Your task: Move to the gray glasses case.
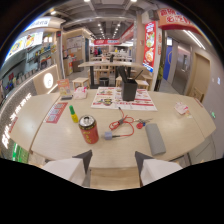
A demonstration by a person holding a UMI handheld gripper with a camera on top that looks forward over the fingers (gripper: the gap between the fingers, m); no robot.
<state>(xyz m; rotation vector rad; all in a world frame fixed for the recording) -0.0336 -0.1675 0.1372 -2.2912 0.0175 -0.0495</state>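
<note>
**Case lying ahead of the right finger**

Case [155, 138], gray and oblong, is lying flat on the wooden desk [195, 131], just beyond the right fingertip and well clear of it. Its long axis is running away from the camera, the far end leaning slightly toward the left. The jaws [114, 156] are standing released, grasping nothing, with bare desk showing between the two fingers [83, 158]. A red can [89, 129] is standing upright ahead of the left finger. Between can and case a red cable [124, 122] is looping over the desk, ending in a small gray plug [108, 135]. Farther back a dark holder [129, 89] is standing on a printed menu [125, 98], and a yellow-green marker [73, 114] is lying beyond the can.
</note>
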